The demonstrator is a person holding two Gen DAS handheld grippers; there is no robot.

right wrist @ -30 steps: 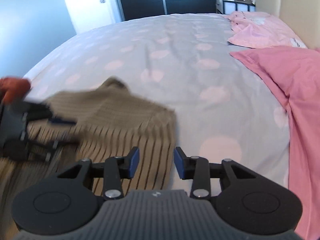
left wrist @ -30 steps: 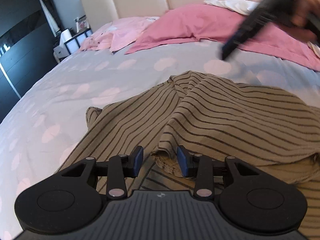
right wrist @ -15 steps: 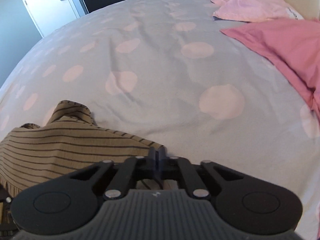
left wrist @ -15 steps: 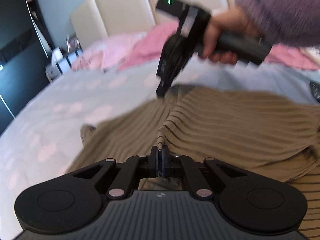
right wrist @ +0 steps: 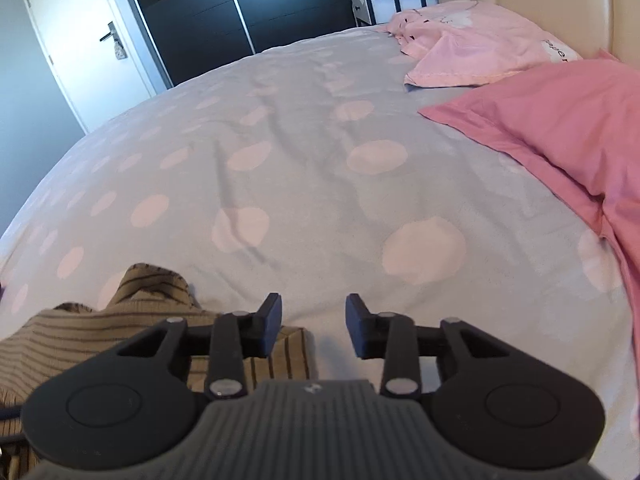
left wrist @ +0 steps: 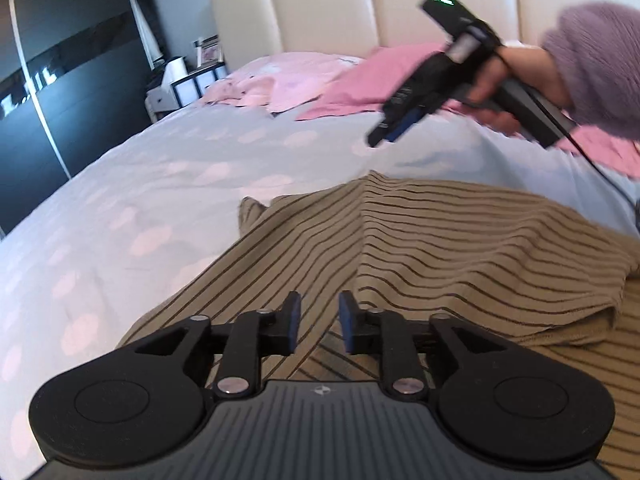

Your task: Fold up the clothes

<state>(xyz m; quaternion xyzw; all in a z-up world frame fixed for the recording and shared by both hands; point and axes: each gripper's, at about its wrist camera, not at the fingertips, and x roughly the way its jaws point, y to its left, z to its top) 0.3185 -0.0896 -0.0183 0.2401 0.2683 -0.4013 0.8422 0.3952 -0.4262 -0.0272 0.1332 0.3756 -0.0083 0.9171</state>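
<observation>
A tan garment with dark stripes (left wrist: 460,248) lies on the bed, one part folded over the rest. My left gripper (left wrist: 319,322) is open and empty just above the garment's near edge. My right gripper (right wrist: 313,322) is open and empty, over the bedsheet beside the garment's corner (right wrist: 132,320). In the left wrist view the right gripper (left wrist: 394,128) hangs in the air above the garment's far side, held by a hand in a purple sleeve.
The bed has a grey sheet with pale pink dots (right wrist: 312,184). Pink pillows (right wrist: 560,120) lie at the headboard (left wrist: 400,4). A nightstand (left wrist: 184,84), dark wardrobe (right wrist: 224,4) and white door (right wrist: 80,40) stand beyond the bed.
Both grippers were shut on the garment half a second ago; both have opened and let go. The right gripper has lifted away from the cloth.
</observation>
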